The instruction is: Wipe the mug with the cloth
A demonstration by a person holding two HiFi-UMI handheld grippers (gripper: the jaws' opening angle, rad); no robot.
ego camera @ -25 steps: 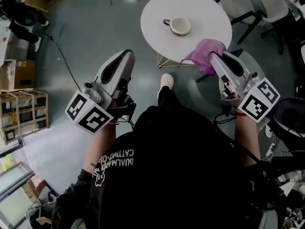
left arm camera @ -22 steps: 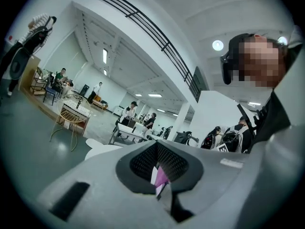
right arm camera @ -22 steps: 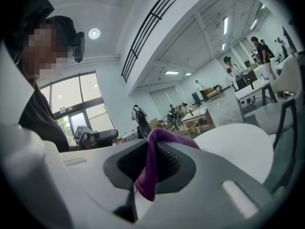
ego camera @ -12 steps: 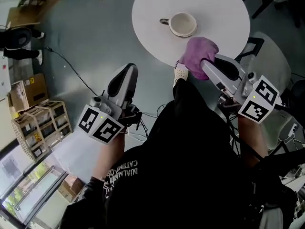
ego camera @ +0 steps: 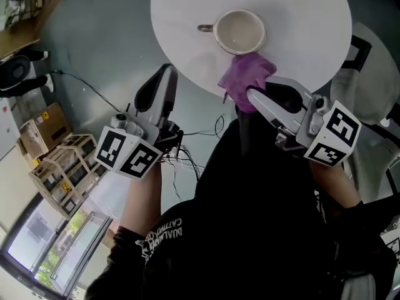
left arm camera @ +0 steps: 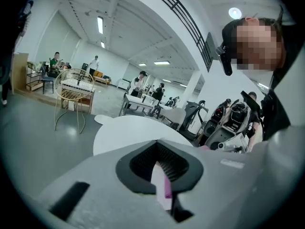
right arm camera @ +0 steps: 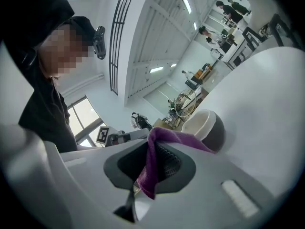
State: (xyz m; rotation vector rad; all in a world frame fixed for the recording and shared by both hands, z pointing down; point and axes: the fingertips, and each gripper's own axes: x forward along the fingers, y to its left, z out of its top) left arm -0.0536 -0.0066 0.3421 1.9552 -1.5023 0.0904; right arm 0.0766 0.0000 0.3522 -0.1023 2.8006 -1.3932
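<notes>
Head view: round white tabletop, carrying one mug, upright, cream inside, handle pointing to the picture's left, standing a little in from the near edge. Purple cloth, bunched, lying over the tabletop's near edge just beside the mug; whether it touches the mug's wall cannot be told from here. Right tool, its tip buried in the cloth, its marker cube trailing toward the person. Left tool, off the tabletop's left edge and over the grey floor, apart from mug and cloth, with its own marker cube behind it. On the floor: a black cable, a cardboard box, a wooden crate. Left gripper view: left tool's jaws together, nothing gripped; a thin pale and pink strip shows in the seam between them, nature not determinable. Tabletop edge ahead; a wire chair and several people farther back in a large hall. Right gripper view: right tool's jaws clamped on the cloth, one fold rising from between the dark pads and draping forward over the upper jaw toward the mug. Mug upright on the tabletop just beyond the jaws, pale interior, its outer wall in shadow.
</notes>
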